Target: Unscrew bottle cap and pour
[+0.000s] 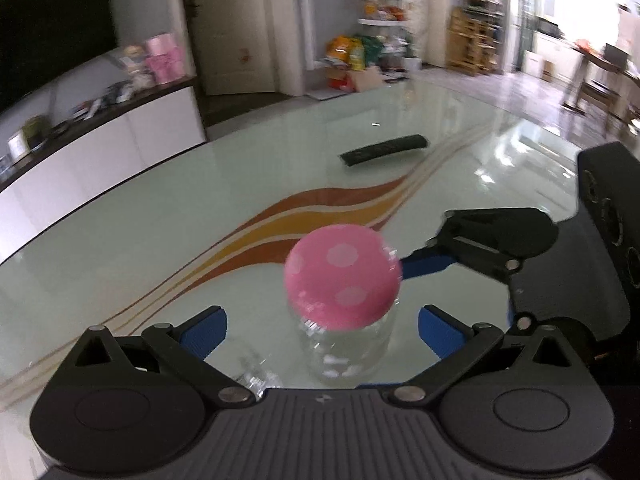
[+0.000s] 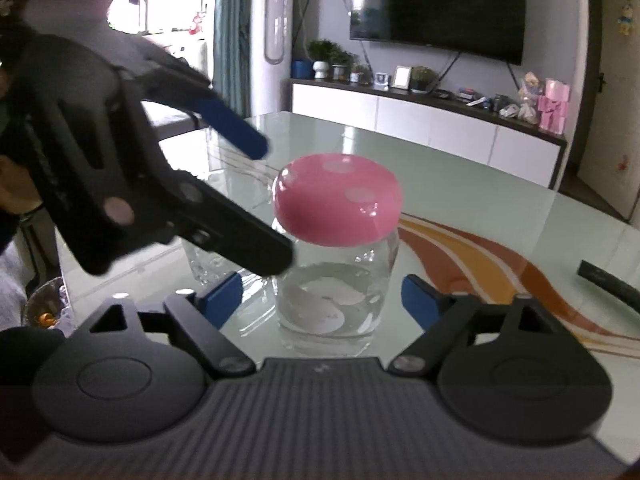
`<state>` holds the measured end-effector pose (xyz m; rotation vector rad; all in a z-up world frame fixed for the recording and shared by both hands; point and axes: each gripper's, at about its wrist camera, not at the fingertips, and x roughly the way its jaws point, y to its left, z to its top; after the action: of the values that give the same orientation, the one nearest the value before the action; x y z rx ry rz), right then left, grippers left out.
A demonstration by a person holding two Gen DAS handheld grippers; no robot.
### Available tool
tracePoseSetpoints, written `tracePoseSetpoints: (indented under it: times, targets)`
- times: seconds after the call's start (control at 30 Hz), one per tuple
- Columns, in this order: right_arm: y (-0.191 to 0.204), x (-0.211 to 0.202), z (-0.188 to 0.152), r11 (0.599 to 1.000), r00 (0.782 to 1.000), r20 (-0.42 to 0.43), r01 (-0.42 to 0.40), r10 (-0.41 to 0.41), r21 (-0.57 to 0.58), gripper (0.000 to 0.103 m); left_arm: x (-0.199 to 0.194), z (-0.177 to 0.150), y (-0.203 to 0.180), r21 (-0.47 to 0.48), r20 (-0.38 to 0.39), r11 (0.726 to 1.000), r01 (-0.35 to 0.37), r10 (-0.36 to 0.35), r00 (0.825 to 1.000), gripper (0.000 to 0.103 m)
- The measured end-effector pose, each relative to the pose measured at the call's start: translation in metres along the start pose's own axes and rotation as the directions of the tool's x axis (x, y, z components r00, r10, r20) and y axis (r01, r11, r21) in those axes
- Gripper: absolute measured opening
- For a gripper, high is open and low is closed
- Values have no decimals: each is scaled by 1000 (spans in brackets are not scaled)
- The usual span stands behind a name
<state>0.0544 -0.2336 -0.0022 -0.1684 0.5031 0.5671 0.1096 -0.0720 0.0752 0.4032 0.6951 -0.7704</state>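
fingers: both grippers' apart, flanking bottle [image 2: 336, 300] untouched | bottle: clear glass, pink white-dotted cap [image 2: 337, 199] on

Left gripper [image 1: 322, 330]: matte black plastic body with a ribbed centre plate bearing a small pale mark, two round disc housings at its sides, angular black linkage arms joined by silver screws, and two fingers faced with ribbed blue pads [image 1: 208, 332]. Right gripper [image 2: 322, 300]: same build, black ribbed plate with a faint mark, twin disc housings, triangular cut-outs in the links, silver pivot screws and blue pads [image 2: 418, 300]. Seen from the side in the right wrist view, the left unit shows a slotted black frame, round fasteners and long, flat blue-faced fingers.
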Motion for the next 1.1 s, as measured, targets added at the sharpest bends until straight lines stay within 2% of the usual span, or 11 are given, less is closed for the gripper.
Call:
tracePoseSetpoints:
  times: [0.2,0.33,0.43,0.63,0.8,1.1]
  targets:
    - [-3,-3,-2,999,1000,-4,-31,31,-32,79,16,15,-7,79,-43,996,27,-24,999,103]
    - [-8,-5,-3,998,999,-3,-47,47,-47,69,22,25,-7,134,-81,989,55,-45,996,102]
    - [-14,-6,-1,996,997,-8,-75,74,-41,67,25,31,-6,170,-123,982,88,-67,990,94]
    - [-15,-4,1,993,995,-22,-95,94,-63,68,32,42,-8,234,-207,961,145,-96,974,89]
    - [-16,-4,2,992,995,-30,-98,96,-83,71,36,48,-9,241,-263,953,184,-119,957,79]
    - [-15,-3,5,990,994,-41,-100,96,-103,70,38,51,-23,318,-310,932,175,-72,948,79]
